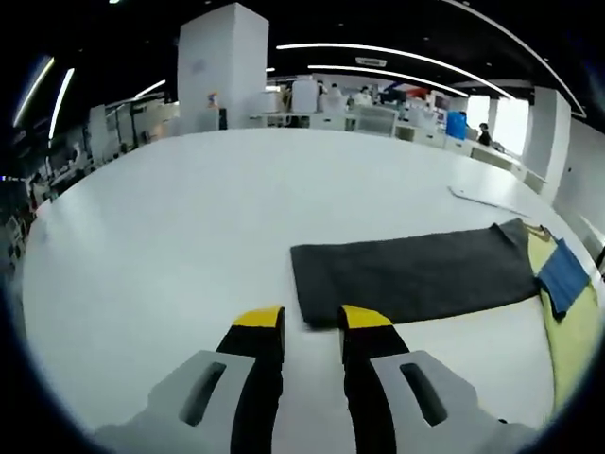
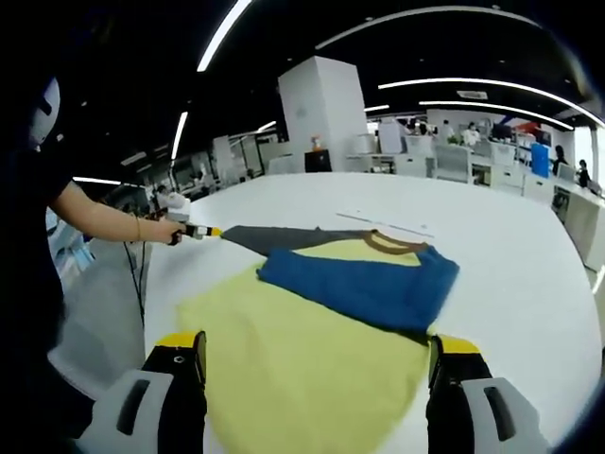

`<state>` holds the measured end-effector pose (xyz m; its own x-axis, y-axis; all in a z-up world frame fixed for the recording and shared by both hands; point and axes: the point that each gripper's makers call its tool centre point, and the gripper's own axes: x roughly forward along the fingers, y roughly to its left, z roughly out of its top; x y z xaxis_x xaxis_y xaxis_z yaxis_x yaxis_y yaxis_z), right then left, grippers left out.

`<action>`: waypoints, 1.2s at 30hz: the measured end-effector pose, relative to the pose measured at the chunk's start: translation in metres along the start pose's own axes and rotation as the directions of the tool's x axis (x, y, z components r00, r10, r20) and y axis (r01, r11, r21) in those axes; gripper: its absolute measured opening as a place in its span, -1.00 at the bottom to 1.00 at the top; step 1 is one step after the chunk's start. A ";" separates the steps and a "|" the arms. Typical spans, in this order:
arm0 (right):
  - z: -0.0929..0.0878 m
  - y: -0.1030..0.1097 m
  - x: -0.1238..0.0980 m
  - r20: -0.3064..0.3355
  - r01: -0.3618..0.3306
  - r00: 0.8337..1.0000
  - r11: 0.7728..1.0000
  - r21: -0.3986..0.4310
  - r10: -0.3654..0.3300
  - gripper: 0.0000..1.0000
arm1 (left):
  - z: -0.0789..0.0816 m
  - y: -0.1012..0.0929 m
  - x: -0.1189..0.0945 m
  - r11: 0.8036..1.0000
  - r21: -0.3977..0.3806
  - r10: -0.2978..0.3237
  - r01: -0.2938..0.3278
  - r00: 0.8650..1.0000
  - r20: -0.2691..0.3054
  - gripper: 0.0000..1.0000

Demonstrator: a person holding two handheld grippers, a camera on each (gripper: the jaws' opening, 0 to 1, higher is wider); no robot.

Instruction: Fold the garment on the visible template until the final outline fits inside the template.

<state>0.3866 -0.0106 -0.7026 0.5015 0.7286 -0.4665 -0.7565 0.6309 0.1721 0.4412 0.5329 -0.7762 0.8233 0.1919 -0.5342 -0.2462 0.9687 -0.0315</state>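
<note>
Holding both claws empty, right gripper (image 2: 317,364) spread wide straddling the yellow-and-blue garment (image 2: 321,322) directly ahead, left gripper (image 1: 312,326) narrowly parted just short of its dark sleeve (image 1: 406,274), seemingly lining up the next fold.

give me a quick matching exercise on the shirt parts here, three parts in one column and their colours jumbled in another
Things:
1. garment body
2. folded sleeve
3. outstretched sleeve
4. collar

Colours:
a. brown
b. dark grey
c. pale yellow
d. blue

Pairs: 1-c, 2-d, 3-b, 4-a
</note>
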 end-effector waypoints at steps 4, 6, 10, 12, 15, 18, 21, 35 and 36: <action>-0.002 -0.002 -0.001 -0.008 0.001 1.000 1.000 -0.002 -0.001 0.96 | -0.007 -0.002 0.005 0.999 0.042 -0.008 0.010 0.999 -0.045 -0.66; -0.004 -0.003 -0.002 -0.011 0.007 1.000 1.000 -0.002 -0.007 0.96 | -0.004 -0.005 0.007 1.000 0.011 -0.015 0.016 1.000 -0.020 -0.70; -0.005 -0.006 -0.003 -0.013 0.012 1.000 1.000 -0.004 -0.012 0.96 | -0.006 -0.005 0.007 1.000 0.008 -0.014 0.014 0.999 -0.030 -0.78; -0.006 -0.008 -0.004 -0.013 0.014 1.000 1.000 -0.001 -0.014 0.96 | -0.006 -0.006 0.007 0.998 -0.063 -0.002 0.001 1.000 -0.020 -0.80; -0.007 -0.010 -0.004 -0.015 0.020 1.000 1.000 0.000 -0.020 0.96 | -0.005 -0.002 0.007 0.995 -0.103 0.004 -0.005 1.000 -0.016 -0.85; -0.007 -0.010 -0.004 -0.013 0.018 1.000 1.000 0.001 -0.018 0.97 | -0.004 -0.002 0.007 0.995 -0.101 0.002 -0.004 1.000 -0.024 -0.92; -0.007 -0.011 -0.004 -0.013 0.020 1.000 1.000 0.000 -0.020 0.98 | -0.003 -0.003 0.006 0.991 -0.135 0.001 -0.004 1.000 -0.022 -0.98; -0.006 -0.010 -0.007 -0.010 0.029 1.000 1.000 -0.003 -0.029 0.98 | 0.016 -0.007 -0.001 0.991 -0.135 -0.009 0.013 1.000 0.028 -0.99; -0.006 -0.010 -0.007 -0.008 0.027 1.000 1.000 -0.002 -0.027 0.98 | 0.018 -0.008 -0.002 0.990 -0.137 -0.010 0.015 0.999 0.036 -0.99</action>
<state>0.3880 -0.0235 -0.7063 0.5185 0.7088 -0.4782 -0.7434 0.6501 0.1575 0.4506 0.5278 -0.7594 0.8438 0.1875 -0.5029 -0.3016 0.9407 -0.1554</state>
